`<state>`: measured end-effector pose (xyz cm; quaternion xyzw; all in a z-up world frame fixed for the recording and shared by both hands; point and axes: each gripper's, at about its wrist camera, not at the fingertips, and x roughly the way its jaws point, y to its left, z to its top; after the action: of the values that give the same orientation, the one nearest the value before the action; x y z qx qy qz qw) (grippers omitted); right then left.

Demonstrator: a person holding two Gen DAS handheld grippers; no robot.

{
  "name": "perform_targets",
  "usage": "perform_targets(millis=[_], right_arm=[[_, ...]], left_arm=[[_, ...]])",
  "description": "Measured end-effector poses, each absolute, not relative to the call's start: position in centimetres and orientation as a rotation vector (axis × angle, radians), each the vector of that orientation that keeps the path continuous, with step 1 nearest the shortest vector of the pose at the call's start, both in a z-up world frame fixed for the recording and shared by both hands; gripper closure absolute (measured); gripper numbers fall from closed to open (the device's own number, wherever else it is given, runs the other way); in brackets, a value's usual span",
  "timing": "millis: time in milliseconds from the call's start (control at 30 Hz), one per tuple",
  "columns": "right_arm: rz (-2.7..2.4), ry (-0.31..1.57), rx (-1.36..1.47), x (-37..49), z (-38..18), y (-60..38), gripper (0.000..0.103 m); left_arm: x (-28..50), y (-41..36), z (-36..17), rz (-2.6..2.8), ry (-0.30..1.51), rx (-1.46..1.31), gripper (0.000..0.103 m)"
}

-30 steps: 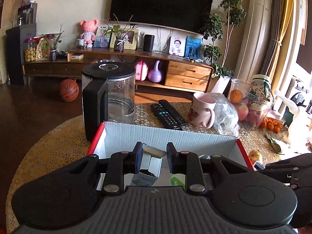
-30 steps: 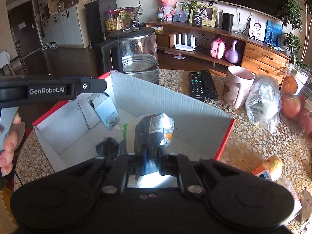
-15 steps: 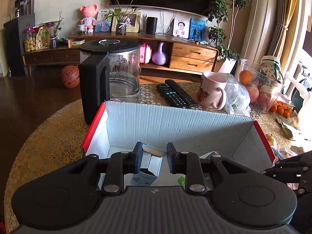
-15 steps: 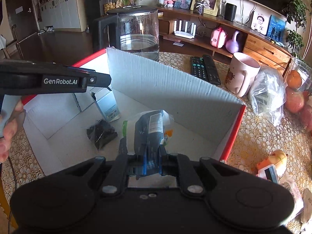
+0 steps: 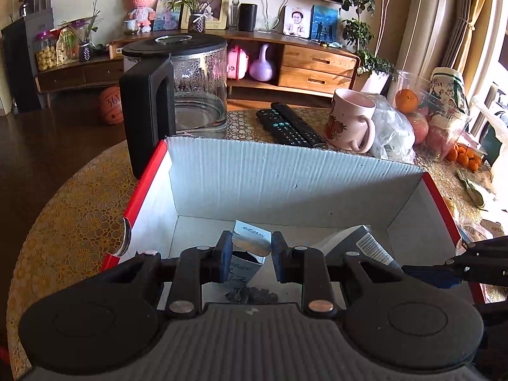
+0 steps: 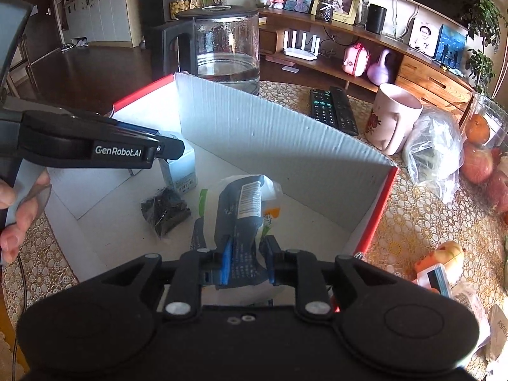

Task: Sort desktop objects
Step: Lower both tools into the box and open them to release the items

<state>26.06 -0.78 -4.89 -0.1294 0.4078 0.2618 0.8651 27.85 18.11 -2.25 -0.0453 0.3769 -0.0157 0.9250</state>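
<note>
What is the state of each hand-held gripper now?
Left hand-held gripper: shut on the small carton.
Right hand-held gripper: jaws opening, the dark pouch between them, over the box.

1. The right gripper [image 6: 246, 258] had its jaws shut on the dark pouch [image 6: 243, 212] a second ago; they were opening now, with the pouch between them and lying on the box [image 6: 285, 146] floor

2. In the left wrist view the left gripper [image 5: 248, 255] with its small carton [image 5: 246, 254] sank deeper into the box, whose floor and dark packet [image 5: 250, 293] came into sight at lower centre of the frame

3. The kettle [image 5: 177, 89] grew larger at upper left
</note>
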Motion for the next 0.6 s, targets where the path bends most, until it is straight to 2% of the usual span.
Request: perform_targets(millis=[200,600], right_arm=[[0.570,0.837,-0.241,25.5,-4.2,-1.6,0.067],[0.620,0.810,-0.210,24.2,-2.7,-3.0,0.056]], left_arm=[[27.7,18.0,-2.1,-0.025,0.783,-0.074,0.078],[26.5,17.9,-1.4,-0.015,0.796,-0.062,0.077]])
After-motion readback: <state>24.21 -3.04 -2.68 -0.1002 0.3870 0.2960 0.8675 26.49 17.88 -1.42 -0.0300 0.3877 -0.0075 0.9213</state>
